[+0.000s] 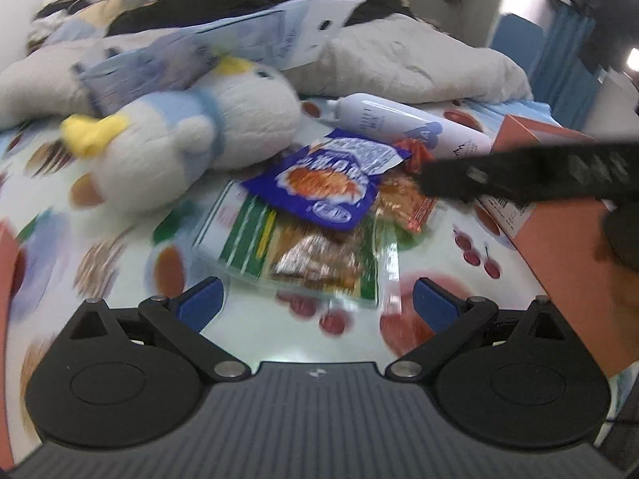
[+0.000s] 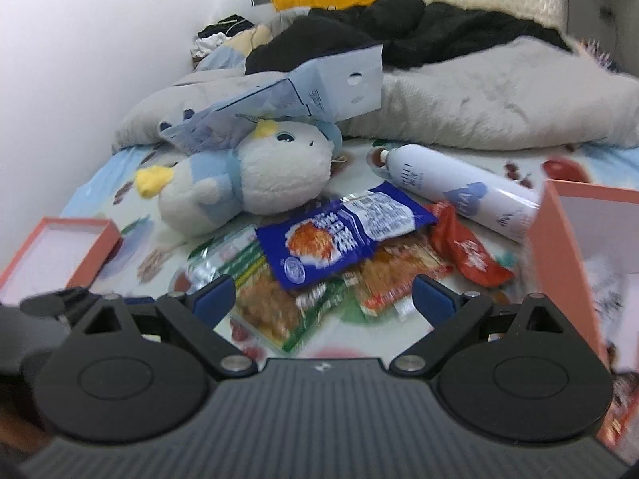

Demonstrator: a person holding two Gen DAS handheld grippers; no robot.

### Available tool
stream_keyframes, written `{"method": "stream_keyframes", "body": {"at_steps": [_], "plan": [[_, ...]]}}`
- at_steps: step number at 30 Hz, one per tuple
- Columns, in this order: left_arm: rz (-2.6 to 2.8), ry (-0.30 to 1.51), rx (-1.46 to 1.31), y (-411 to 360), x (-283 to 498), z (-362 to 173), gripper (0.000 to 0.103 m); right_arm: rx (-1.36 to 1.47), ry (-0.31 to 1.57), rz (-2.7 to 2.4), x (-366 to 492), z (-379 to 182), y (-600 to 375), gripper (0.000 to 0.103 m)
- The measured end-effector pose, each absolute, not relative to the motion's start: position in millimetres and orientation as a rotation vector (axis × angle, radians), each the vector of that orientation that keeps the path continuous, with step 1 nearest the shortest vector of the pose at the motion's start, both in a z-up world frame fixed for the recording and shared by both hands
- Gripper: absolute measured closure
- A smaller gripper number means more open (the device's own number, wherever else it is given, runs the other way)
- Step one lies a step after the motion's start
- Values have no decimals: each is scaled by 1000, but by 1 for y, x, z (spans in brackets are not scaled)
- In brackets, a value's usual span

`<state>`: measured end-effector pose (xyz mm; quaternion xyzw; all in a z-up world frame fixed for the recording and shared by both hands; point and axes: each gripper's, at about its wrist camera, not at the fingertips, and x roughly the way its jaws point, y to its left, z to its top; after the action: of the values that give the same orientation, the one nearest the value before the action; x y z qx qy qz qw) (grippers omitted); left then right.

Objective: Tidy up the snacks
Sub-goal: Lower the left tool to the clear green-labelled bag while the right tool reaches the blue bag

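Fingers of both grippers stand spread wide, nothing between them. Left gripper (image 1: 315, 303) hangs over the near edge of the green snack pack (image 1: 287, 247); right gripper (image 2: 323, 299) hangs over the same pile from a slightly different side. Blue pads on both are clear of any wrapper.

Snacks: all in one loose heap on the printed bedsheet (image 2: 104, 183). Blue snack packet (image 2: 343, 235) lies on top, overlapping the green pack and an orange-wrapped pack (image 2: 395, 275). Red packet (image 2: 471, 251) sits at the heap's right edge, near the white spray can (image 2: 459, 191), which lies on its side. Plush toy (image 2: 255, 183) lies just behind the heap, touching or nearly touching the blue packet; a pale blue carton (image 2: 303, 95) leans across its head.

Containers: an orange box (image 2: 575, 247) stands at the right, open; inside shows pale lining, contents hard to read, no snack wrapper visible there. A shallower orange tray or lid (image 2: 60, 247) lies at the left, inside bare.

Progress, as judged: nothing sorted yet. Every visible snack is still out on the sheet; neither container holds one. Whole job remains, starting with a first pick from the heap.
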<state>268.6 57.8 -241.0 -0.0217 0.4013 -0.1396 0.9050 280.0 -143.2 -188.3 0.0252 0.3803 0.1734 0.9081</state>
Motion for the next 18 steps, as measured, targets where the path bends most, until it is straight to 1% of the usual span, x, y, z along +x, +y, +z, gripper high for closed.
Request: {"method": "stream_keyframes", "body": {"at_steps": [3,5,10,12,15,18], "plan": [[-317,836,-9,49,294,-250,1,91,828,364,313,-198,-143,7],[-328,841,13,43,307,-255,1,96,860,358,331,-207,-142,9],[-337,860,63,30,329,-269,1,19,921,319,365,-232,-138,9],[-335,888,58,28,338,-276,1,35,951,316,376,-242,-141,9],[-271,951,27,28,350,-288,2,43,964,312,386,-251,-143,9],[-246,951,3,29,354,-290,2,5,942,309,390,-254,-140,9]]}}
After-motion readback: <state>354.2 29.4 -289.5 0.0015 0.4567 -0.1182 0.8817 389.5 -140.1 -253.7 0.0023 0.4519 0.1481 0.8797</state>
